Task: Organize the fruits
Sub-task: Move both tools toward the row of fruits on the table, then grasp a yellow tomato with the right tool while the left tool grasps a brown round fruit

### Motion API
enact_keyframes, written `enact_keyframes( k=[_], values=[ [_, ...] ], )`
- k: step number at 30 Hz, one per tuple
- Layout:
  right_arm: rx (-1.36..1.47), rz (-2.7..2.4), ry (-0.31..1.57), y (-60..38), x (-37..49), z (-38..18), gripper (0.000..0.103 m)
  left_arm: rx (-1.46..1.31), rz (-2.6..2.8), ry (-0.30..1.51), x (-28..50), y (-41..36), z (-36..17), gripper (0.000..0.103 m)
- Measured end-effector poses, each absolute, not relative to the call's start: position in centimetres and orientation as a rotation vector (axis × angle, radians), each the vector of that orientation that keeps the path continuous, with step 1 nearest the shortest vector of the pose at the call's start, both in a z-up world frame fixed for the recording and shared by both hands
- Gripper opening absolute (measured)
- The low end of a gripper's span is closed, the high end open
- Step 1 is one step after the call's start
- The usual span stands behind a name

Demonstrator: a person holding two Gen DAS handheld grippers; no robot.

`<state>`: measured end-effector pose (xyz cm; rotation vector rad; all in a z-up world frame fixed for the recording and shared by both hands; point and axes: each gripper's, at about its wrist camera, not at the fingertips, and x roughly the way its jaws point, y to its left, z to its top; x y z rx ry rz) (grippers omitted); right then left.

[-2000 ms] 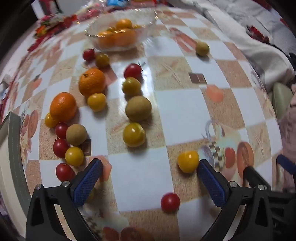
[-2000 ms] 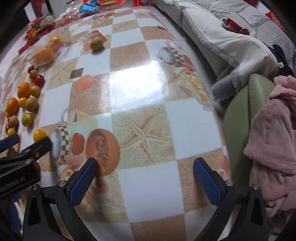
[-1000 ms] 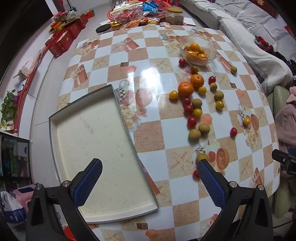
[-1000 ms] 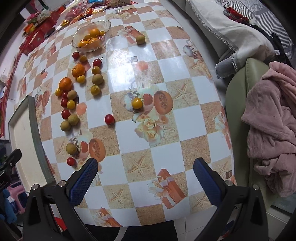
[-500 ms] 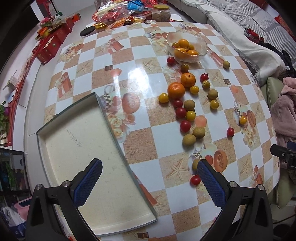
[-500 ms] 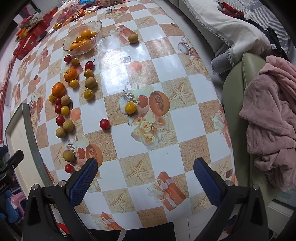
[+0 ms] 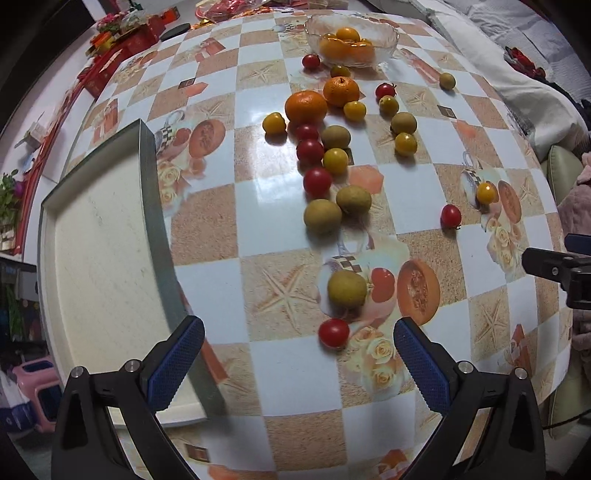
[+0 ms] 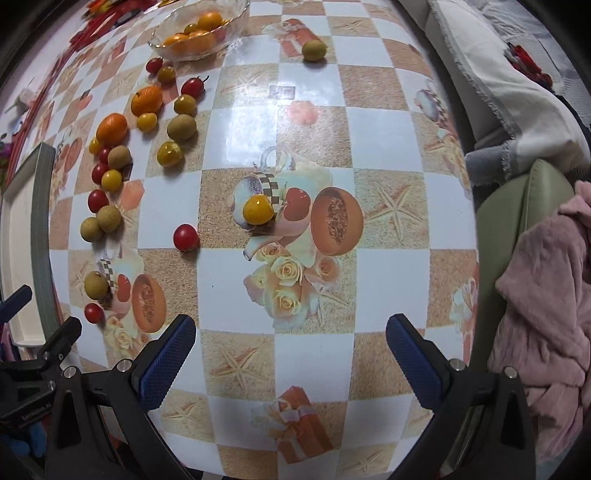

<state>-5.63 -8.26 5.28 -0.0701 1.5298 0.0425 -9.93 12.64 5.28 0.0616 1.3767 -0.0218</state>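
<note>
Many loose fruits lie on the checkered table: two oranges [image 7: 306, 106], red cherry tomatoes [image 7: 317, 181], yellow tomatoes [image 7: 335, 161] and brownish-green round fruits [image 7: 322, 216]. A glass bowl [image 7: 384, 46] of oranges stands at the far end. My left gripper [image 7: 298, 358] is open and empty above the near table edge; a red tomato [image 7: 333, 332] and a green fruit [image 7: 347, 288] lie just beyond it. My right gripper [image 8: 291, 354] is open and empty, with a yellow tomato [image 8: 258, 209] and a red tomato [image 8: 186, 237] ahead of it.
A large shallow grey-rimmed tray [image 7: 149, 192] lies at the table's left side. A sofa with a white blanket [image 8: 491, 74] and a pink garment [image 8: 543, 295] are to the right. Red boxes and snack packs [image 7: 122, 29] sit at the far left.
Both grippers have dropped closer to the table and the fruits, after rising high above it earlier. Both stay open and empty. The fruits have not moved.
</note>
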Motion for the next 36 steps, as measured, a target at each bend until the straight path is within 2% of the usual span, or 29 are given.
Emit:
enact_keyframes(
  k=[5,7,11,13,17,20,26,27,28,29,31,36],
  values=[
    [-0.087,0.109,1.503,-8.2,-4.8,3.1,0.103,0.049,0.016,1.376,-10.0,11.8,3.5,0.103],
    [-0.093,0.117,1.495,-8.1,-4.3,2.4,0.101,0.059,0.034,1.378,-9.9,11.6,2.7,0.096],
    [-0.095,0.127,1.481,-8.4,-3.4,1.5,0.099,0.016,0.065,1.386,-9.8,11.9,1.8,0.096],
    [-0.092,0.127,1.485,-8.5,-3.0,1.0,0.094,0.028,0.071,1.385,-9.8,11.7,1.4,0.096],
    [-0.099,0.138,1.461,-8.0,-2.3,0.6,0.091,0.03,0.069,1.383,-9.8,11.9,0.8,0.096],
    [-0.132,0.15,1.436,-7.2,-0.9,0.7,0.084,0.032,0.06,1.375,-9.8,11.8,0.8,0.093],
    [-0.178,0.165,1.402,-4.8,1.3,1.0,0.058,0.017,0.018,1.364,-10.3,10.6,1.4,0.066],
    [-0.181,0.173,1.399,-4.5,1.6,1.1,0.049,0.005,0.009,1.367,-10.4,10.4,1.5,0.06],
    [-0.183,0.18,1.395,-4.3,1.4,1.2,0.034,0.002,0.003,1.369,-10.4,10.4,1.6,0.054],
    [-0.182,0.193,1.388,-4.1,1.5,1.3,0.025,-0.003,-0.007,1.37,-10.3,10.0,1.7,0.05],
    [-0.173,0.192,1.391,-3.7,1.8,1.3,0.023,-0.001,-0.022,1.369,-10.7,9.0,2.1,0.028],
    [-0.041,0.203,1.424,-4.7,1.5,1.6,0.023,-0.127,-0.071,1.397,-10.9,10.8,2.3,0.015]
  ],
)
